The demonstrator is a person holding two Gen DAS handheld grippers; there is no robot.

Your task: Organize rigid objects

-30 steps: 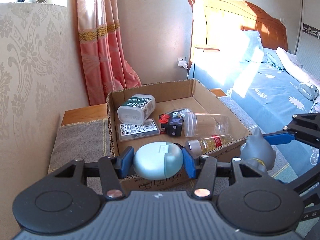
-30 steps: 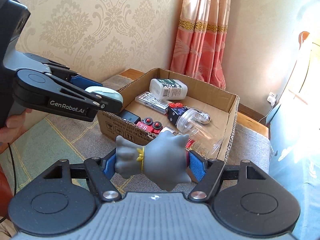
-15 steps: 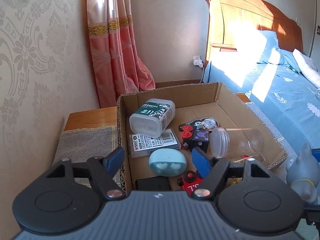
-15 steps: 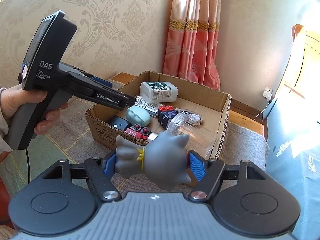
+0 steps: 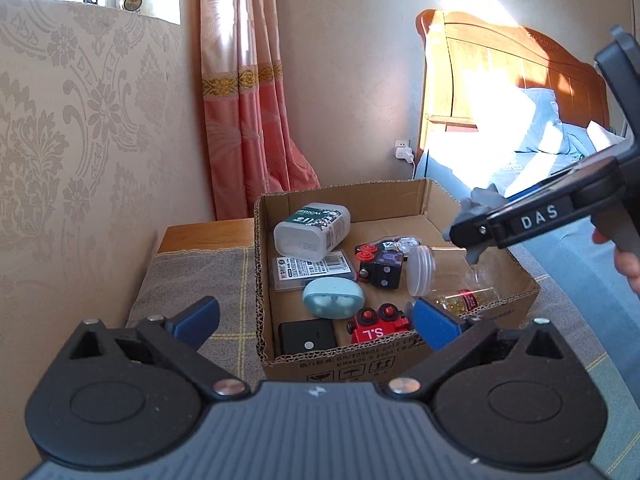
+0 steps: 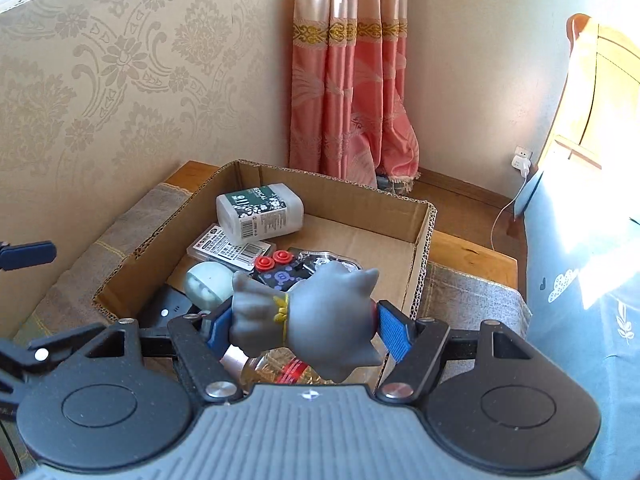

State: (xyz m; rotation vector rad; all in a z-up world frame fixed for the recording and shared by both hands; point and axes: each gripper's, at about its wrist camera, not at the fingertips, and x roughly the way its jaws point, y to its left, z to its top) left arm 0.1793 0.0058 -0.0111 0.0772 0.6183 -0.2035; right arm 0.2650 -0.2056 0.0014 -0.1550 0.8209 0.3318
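An open cardboard box [image 5: 400, 196] stands on a cloth-covered table. Inside lie a light blue earbud case [image 5: 333, 297], a white medical bottle [image 5: 312, 232], a barcode pack [image 5: 316, 270], a black cube with red buttons [image 5: 380, 266], a clear jar [image 5: 436, 266], a small yellow bottle [image 5: 464, 294], a red toy train [image 5: 378, 326] and a black power bank [image 5: 306, 338]. My left gripper [image 5: 316, 320] hangs before the box's near wall, its jaws opening with nothing between them. My right gripper [image 6: 306, 330] is shut on a grey cat figure [image 6: 320, 320] above the box's [image 6: 424, 236] near right part.
Grey checked cloth [image 5: 192, 280] covers the wooden table [image 5: 200, 232]. A patterned wall is at the left and a pink curtain [image 5: 248, 120] behind. A bed with a wooden headboard [image 5: 500, 80] stands to the right. A person's fingers [image 5: 628, 268] hold the right gripper's handle.
My left gripper opened and let go of the light blue case, which now lies in the box. My right gripper carried the grey cat figure from beside the box to above it.
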